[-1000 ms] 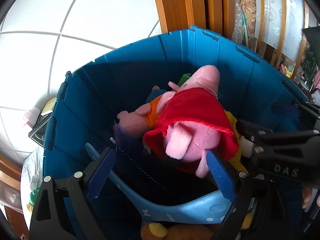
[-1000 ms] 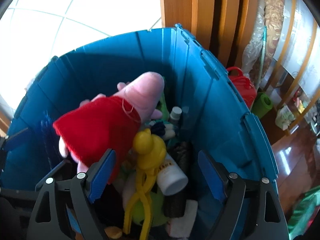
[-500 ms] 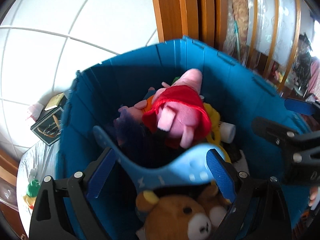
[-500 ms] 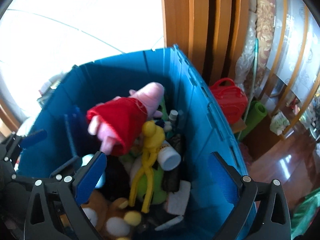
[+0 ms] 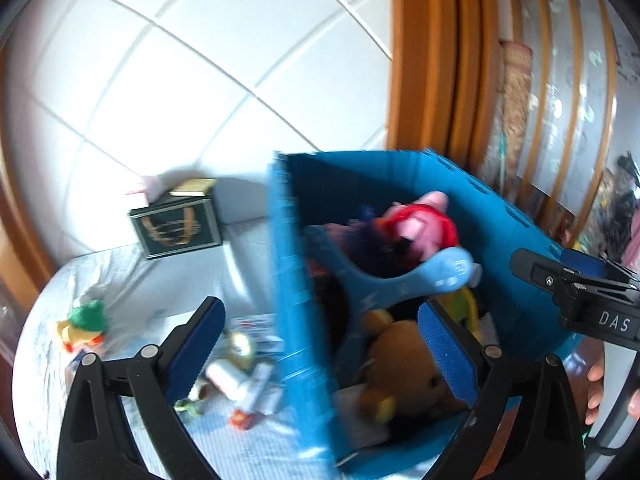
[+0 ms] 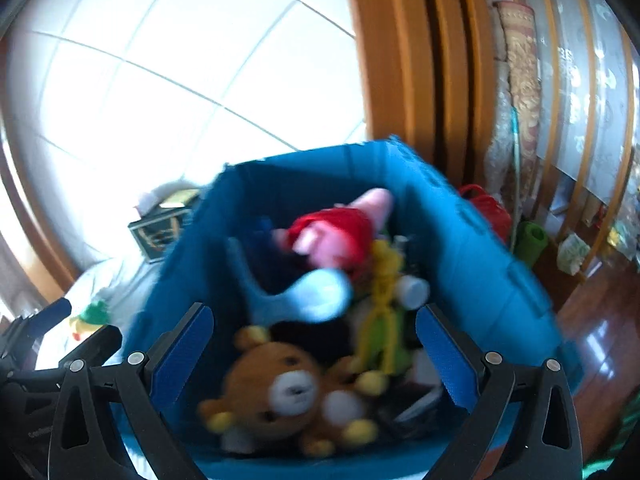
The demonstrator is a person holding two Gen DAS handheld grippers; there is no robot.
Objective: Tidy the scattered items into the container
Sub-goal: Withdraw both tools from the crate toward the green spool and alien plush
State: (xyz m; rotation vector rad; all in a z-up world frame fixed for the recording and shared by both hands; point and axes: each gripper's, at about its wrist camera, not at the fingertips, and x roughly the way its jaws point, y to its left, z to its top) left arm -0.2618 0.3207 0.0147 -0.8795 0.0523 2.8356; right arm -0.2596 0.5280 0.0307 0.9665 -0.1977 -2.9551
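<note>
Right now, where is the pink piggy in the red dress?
The pink piggy lies on top of the pile at the back of the blue bin, behind the brown teddy bear.

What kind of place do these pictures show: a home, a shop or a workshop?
Most likely a lived-in home. A blue bin full of soft toys, such as a brown bear, stands by a cloth-covered table, against a white tiled wall, with wooden door frames and a glossy wood floor.

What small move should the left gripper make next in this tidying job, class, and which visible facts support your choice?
Probably swing the open, empty left gripper down toward the small white bottle on the tablecloth. The pink pig plush already lies in the blue bin, while loose items remain outside it.
</note>
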